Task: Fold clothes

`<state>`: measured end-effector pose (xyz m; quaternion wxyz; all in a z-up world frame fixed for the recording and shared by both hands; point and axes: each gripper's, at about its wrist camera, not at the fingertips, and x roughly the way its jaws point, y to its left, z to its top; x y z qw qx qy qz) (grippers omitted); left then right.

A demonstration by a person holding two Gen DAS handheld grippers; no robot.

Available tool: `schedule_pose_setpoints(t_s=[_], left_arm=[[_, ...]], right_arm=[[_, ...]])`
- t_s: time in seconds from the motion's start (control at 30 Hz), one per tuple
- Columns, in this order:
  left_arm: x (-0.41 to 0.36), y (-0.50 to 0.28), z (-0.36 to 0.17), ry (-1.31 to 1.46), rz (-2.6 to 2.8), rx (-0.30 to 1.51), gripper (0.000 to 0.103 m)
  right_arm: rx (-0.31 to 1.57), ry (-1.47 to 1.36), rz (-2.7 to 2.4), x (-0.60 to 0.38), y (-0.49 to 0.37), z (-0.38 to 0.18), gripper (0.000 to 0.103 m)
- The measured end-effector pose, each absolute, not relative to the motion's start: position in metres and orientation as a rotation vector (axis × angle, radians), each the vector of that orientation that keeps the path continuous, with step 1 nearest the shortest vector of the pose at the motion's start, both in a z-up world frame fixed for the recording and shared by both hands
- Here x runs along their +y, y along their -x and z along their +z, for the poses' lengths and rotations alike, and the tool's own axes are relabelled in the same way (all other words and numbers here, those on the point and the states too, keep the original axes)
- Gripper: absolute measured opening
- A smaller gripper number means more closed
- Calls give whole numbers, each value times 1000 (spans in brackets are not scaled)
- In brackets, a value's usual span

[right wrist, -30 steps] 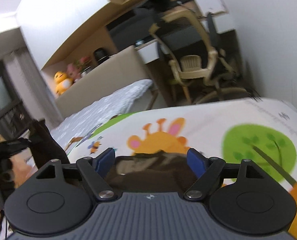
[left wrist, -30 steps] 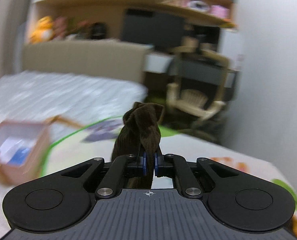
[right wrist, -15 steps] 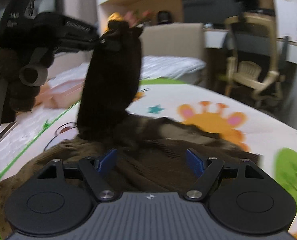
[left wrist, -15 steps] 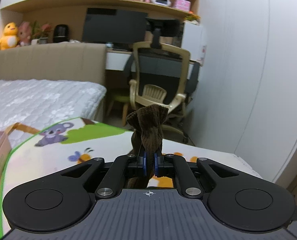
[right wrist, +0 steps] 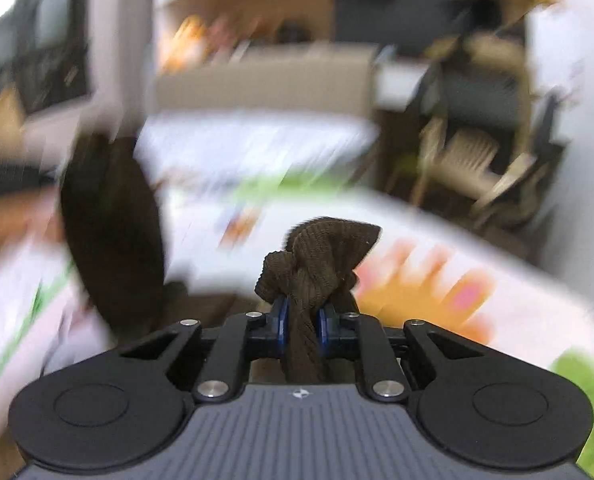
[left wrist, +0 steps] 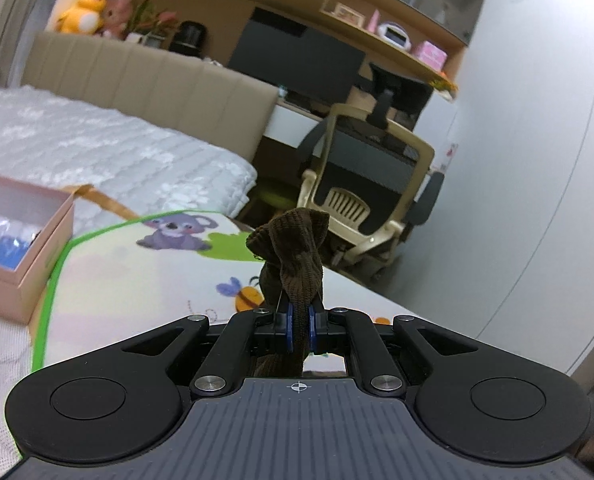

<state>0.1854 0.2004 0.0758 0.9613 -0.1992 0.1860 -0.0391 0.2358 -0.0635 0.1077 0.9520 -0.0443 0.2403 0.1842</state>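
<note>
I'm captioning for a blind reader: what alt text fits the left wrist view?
The left gripper, jaws shut, pinches a bunch of brown ribbed cloth above a cartoon-animal play mat. A pink box, a bed and an office chair lie beyond.

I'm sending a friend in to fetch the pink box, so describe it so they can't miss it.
Start at the bed with the white quilt. At its near edge, left of the cartoon-animal play mat, sits the pink box. It is the only open-topped cardboard box there, pale pink, with something blue inside.
</note>
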Motion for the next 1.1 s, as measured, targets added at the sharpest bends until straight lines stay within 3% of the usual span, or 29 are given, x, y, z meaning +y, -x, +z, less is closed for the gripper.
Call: schedule_pose_setpoints(t_s=[0.13, 0.23, 0.37, 0.43, 0.5, 0.73, 0.9, 1.1], left_arm=[[210, -185, 72, 432, -96, 369, 8], [209, -184, 75, 429, -108, 364, 8], [198, -184, 86, 397, -111, 370, 8], [186, -186, 93, 362, -111, 372, 8], [169, -189, 100, 334, -119, 375, 8], [77, -206, 125, 230, -257, 409, 8], [6, -220, 119, 212, -377, 490, 8], [-36, -228, 99, 230, -480, 590, 41]], right_arm=[[469, 110, 382, -53, -240, 119, 17], [567, 69, 469, -39, -249, 94, 35], [552, 2, 510, -50, -241, 93, 39], [514, -26, 476, -74, -230, 97, 57], [477, -52, 431, -103, -219, 101, 65], [346, -144, 274, -203, -178, 112, 70], [366, -219, 204, -251, -165, 91, 70], [404, -274, 192, -274, -161, 68, 71]])
